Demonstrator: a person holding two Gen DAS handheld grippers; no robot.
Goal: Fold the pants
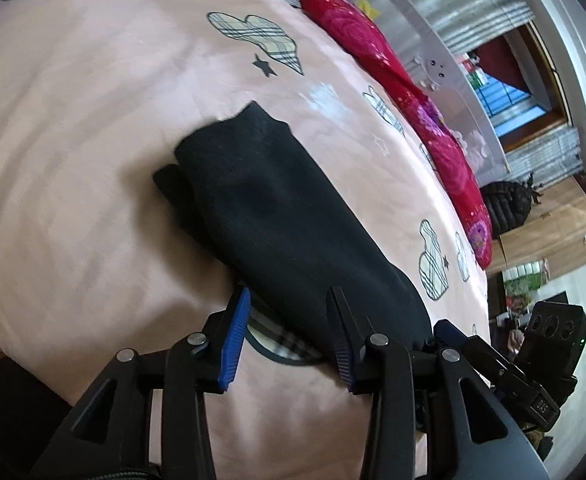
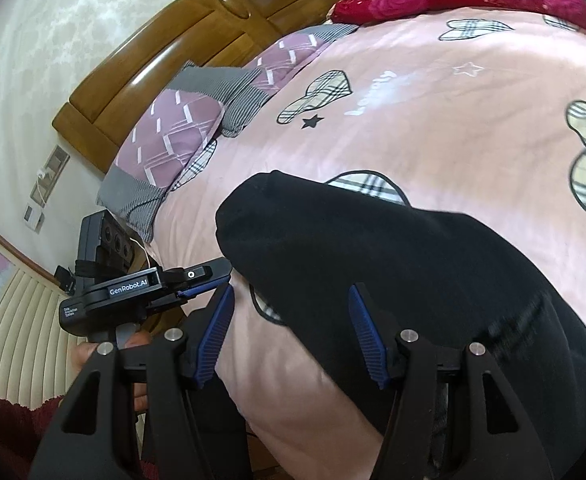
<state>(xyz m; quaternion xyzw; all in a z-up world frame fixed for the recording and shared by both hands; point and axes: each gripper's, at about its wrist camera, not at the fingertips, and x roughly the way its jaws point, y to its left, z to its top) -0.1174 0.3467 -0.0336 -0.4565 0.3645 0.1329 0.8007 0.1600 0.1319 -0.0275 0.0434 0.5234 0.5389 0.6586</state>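
A: So, where are the black pants [image 1: 289, 216]?

B: They lie on the pink blanket [image 1: 77, 168] on the bed, folded into a long dark bundle. One end of the pants sits near the bed's edge, close to both tools.

A: What is the left gripper [image 1: 289, 308] doing?

B: Its jaws are spread wide. One blue finger [image 1: 235, 340] is over the pink blanket just beside the pants. The other finger is right at the near end of the pants. Nothing is pinched between them.

A: And the right gripper [image 2: 291, 304]?

B: Its jaws are spread too. One blue finger [image 2: 215, 340] is over the blanket beside the pants, and the other is over the black cloth. I cannot tell if it touches the cloth.

A: Can each tool see the other?

B: Yes. From the right wrist view, the left tool pokes in right beside the rounded end of the pants.

A: What else is near the pants?

B: A red flowery quilt [image 1: 405, 92] lies along the far side of the bed, well apart from the pants. Purple and grey pillows [image 2: 181, 128] sit past the pants by the wooden headboard [image 2: 181, 52]
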